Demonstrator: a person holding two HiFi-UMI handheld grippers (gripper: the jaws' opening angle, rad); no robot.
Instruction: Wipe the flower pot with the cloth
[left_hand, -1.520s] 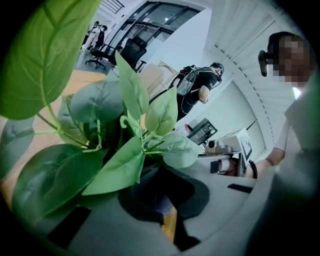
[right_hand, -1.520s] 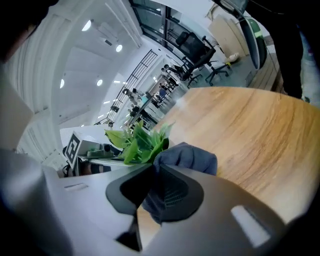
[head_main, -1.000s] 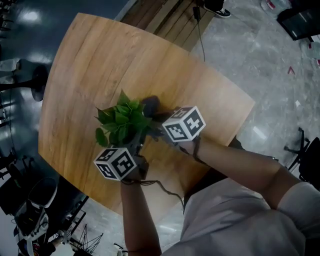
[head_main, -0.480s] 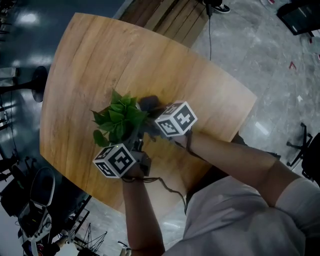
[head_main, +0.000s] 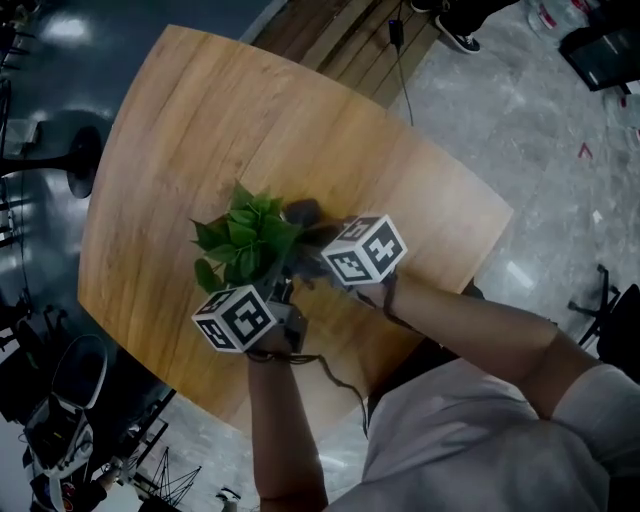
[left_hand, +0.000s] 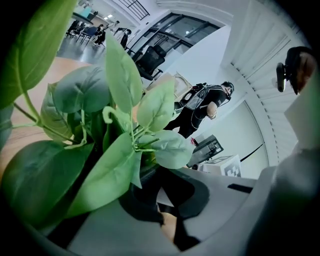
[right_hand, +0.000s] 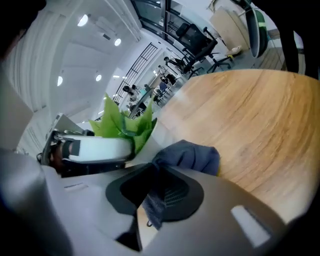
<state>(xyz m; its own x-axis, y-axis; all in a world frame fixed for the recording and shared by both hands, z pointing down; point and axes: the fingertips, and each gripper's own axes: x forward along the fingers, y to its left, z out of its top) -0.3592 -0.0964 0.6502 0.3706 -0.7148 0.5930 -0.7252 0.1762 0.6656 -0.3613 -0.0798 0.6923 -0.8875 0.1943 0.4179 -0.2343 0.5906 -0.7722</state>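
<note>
A leafy green plant (head_main: 245, 243) stands near the table's front edge, its leaves covering the flower pot from above. In the right gripper view the pot's pale side (right_hand: 150, 142) shows under the leaves (right_hand: 125, 125). My left gripper (head_main: 272, 292) reaches in from the front, and its jaws (left_hand: 155, 200) are closed on the pot's dark rim below the leaves (left_hand: 107, 175). My right gripper (head_main: 315, 255) is shut on a dark blue-grey cloth (right_hand: 187, 156), bunched against the pot's right side. The cloth (head_main: 302, 212) peeks out beyond the leaves.
The wooden table (head_main: 200, 130) is rounded, with its front edge just behind both grippers and marble floor to the right. Cables trail from the grippers. A person in black (left_hand: 200, 110) stands far off. Office chairs (right_hand: 195, 37) stand beyond the table.
Hardly anything differs. Both grippers stay at the pot; the right one with the cloth has shifted a little along the pot's side, and the head view has drifted slightly.
</note>
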